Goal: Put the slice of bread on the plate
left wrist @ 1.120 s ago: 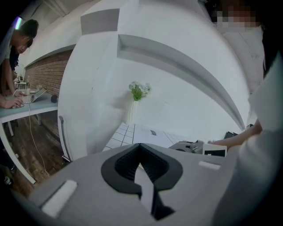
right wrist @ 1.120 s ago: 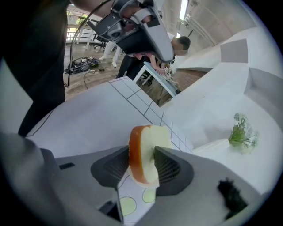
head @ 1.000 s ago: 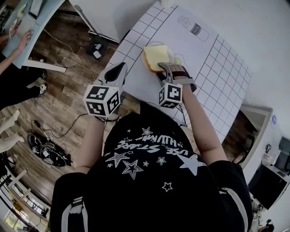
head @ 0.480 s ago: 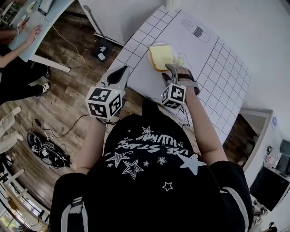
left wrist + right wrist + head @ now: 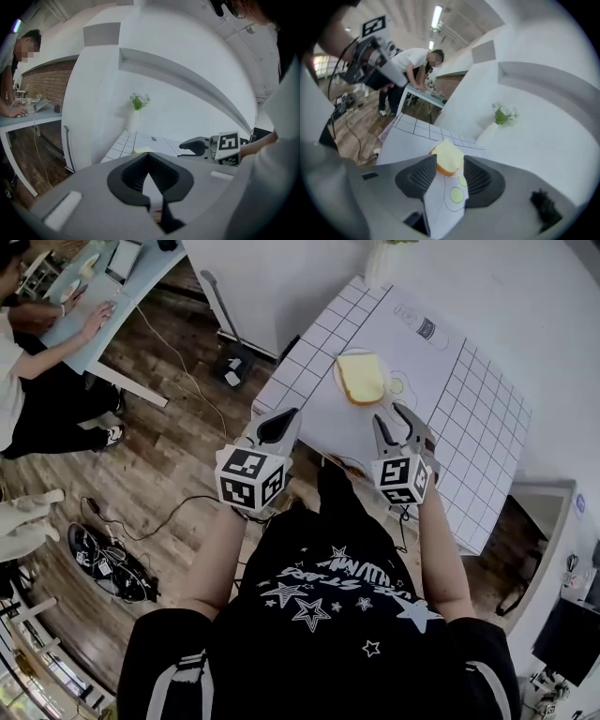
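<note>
The slice of bread (image 5: 361, 377), pale yellow with a brown crust, lies flat on a small white plate (image 5: 338, 369) on the white table mat. My right gripper (image 5: 391, 415) hangs open just short of the plate, on the near side, holding nothing. In the right gripper view the bread (image 5: 450, 157) shows beyond the spread jaws, clear of both pads. My left gripper (image 5: 279, 421) hovers over the table's left edge, jaws together and empty. In the left gripper view its tips (image 5: 149, 154) meet, and the right gripper (image 5: 194, 146) shows at the side.
The mat (image 5: 469, 399) has a grid, a printed bottle outline (image 5: 422, 326) and green circles (image 5: 397, 385). A vase of flowers (image 5: 502, 115) stands at the table's far end. People work at a desk (image 5: 56, 315); cables and shoes (image 5: 103, 559) lie on the wooden floor.
The right gripper has let go of the bread, opened, rolled, and drawn back and up from the plate. The bread stays on the plate. The left gripper has shifted sideways.
</note>
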The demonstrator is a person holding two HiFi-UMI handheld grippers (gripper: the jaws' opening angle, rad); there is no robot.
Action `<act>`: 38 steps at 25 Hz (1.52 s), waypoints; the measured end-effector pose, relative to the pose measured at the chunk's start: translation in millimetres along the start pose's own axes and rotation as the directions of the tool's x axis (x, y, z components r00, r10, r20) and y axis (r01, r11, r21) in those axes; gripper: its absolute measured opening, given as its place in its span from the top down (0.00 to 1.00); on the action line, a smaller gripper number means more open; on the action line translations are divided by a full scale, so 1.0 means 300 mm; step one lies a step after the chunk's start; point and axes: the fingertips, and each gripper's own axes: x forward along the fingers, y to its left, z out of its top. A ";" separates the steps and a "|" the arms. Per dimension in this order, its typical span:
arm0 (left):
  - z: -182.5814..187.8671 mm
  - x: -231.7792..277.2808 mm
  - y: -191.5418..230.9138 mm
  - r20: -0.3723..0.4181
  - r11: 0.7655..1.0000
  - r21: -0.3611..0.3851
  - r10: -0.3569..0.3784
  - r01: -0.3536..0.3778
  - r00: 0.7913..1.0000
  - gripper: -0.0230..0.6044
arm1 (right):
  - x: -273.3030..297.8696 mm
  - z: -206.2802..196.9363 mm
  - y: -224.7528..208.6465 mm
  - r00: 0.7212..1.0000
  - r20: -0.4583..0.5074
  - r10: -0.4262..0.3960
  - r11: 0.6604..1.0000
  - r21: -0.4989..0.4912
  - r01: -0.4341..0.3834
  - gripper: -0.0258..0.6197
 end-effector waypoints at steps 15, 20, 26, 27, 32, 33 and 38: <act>-0.060 -0.035 -0.152 -0.014 0.999 -0.018 0.043 -0.043 0.999 0.95 | -0.274 -0.017 -0.219 0.965 0.150 -0.216 0.895 0.427 0.134 0.94; -0.080 -0.048 -0.289 -0.018 0.997 -0.016 0.075 -0.076 0.997 0.95 | -0.384 -0.057 -0.262 0.960 0.209 -0.187 0.892 0.444 0.078 0.94; -0.094 -0.041 -0.475 -0.016 0.996 0.011 0.088 -0.088 0.996 0.95 | -0.530 -0.113 -0.278 0.952 0.268 -0.146 0.910 0.415 0.023 0.94; -0.076 -0.040 -0.513 -0.014 0.996 0.015 0.087 -0.086 0.996 0.95 | -0.562 -0.115 -0.297 0.951 0.274 -0.142 0.910 0.415 0.016 0.94; 0.008 -0.041 -0.682 0.000 0.996 0.028 0.086 -0.086 0.996 0.95 | -0.725 -0.137 -0.391 0.948 0.288 -0.132 0.913 0.407 0.003 0.94; 0.001 -0.045 -0.708 0.002 0.996 0.027 0.089 -0.089 0.996 0.95 | -0.753 -0.155 -0.391 0.948 0.291 -0.130 0.913 0.409 -0.001 0.94; -0.059 -0.063 -0.864 0.006 0.995 0.031 0.090 -0.090 0.996 0.95 | -0.903 -0.261 -0.389 0.946 0.302 -0.121 0.900 0.436 -0.024 0.94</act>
